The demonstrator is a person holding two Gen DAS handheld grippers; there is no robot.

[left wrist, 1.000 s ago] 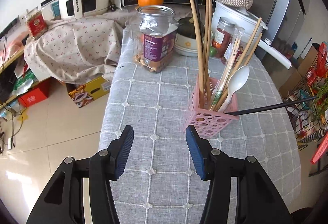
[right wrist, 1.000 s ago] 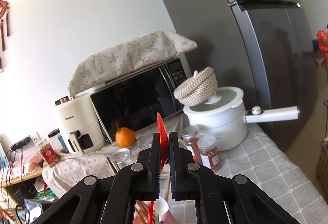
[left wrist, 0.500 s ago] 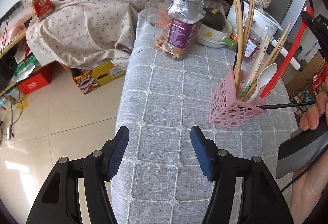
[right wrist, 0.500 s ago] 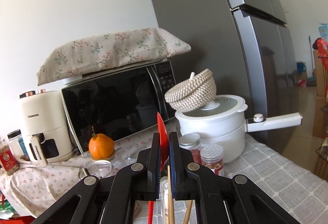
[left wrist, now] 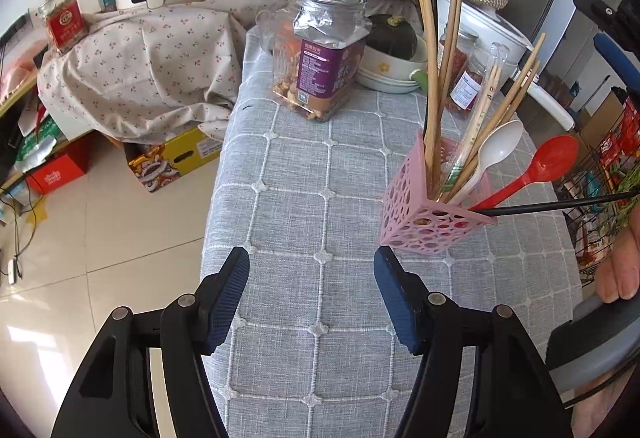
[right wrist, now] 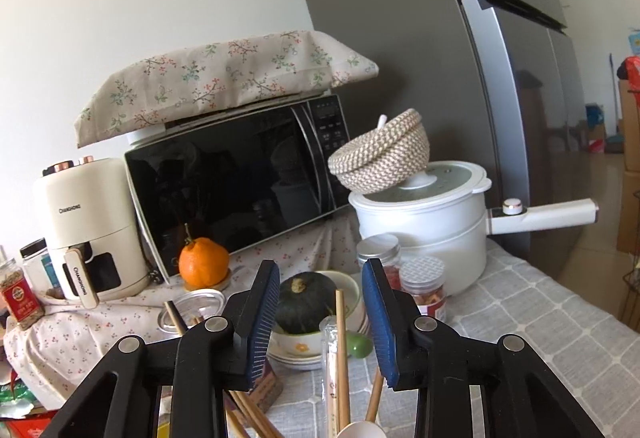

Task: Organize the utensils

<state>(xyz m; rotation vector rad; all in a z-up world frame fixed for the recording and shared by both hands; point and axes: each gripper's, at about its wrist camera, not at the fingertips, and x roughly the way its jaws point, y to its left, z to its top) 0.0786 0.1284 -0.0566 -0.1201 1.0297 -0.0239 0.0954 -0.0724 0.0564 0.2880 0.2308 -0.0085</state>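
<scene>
A pink perforated utensil holder (left wrist: pixel 434 226) stands on the grey checked tablecloth (left wrist: pixel 320 197). It holds several wooden chopsticks (left wrist: pixel 430 77), a white spoon (left wrist: pixel 494 153), a red spoon (left wrist: pixel 548 163) leaning out to the right, and a black chopstick (left wrist: pixel 560 205). My left gripper (left wrist: pixel 312 294) is open and empty, low over the cloth, left of the holder. My right gripper (right wrist: pixel 320 318) is open and empty above the holder; chopstick tips (right wrist: pixel 341 338) and the white spoon (right wrist: pixel 362 430) rise between its fingers. Part of it shows at the right edge of the left wrist view (left wrist: pixel 612 33).
A nut jar (left wrist: pixel 320 49), a bowl with a green squash (left wrist: pixel 390 49), spice jars (right wrist: pixel 422 286), a white pot (right wrist: pixel 428 213) with a woven basket on it, an orange (right wrist: pixel 203 262), microwave (right wrist: pixel 236 189) and air fryer (right wrist: pixel 84 226) crowd the table's far end. The fridge (right wrist: pixel 440 37) stands behind.
My right gripper has opened and let go of the red spoon, which now stands in the pink holder. The left gripper has shifted slightly and stays open.
</scene>
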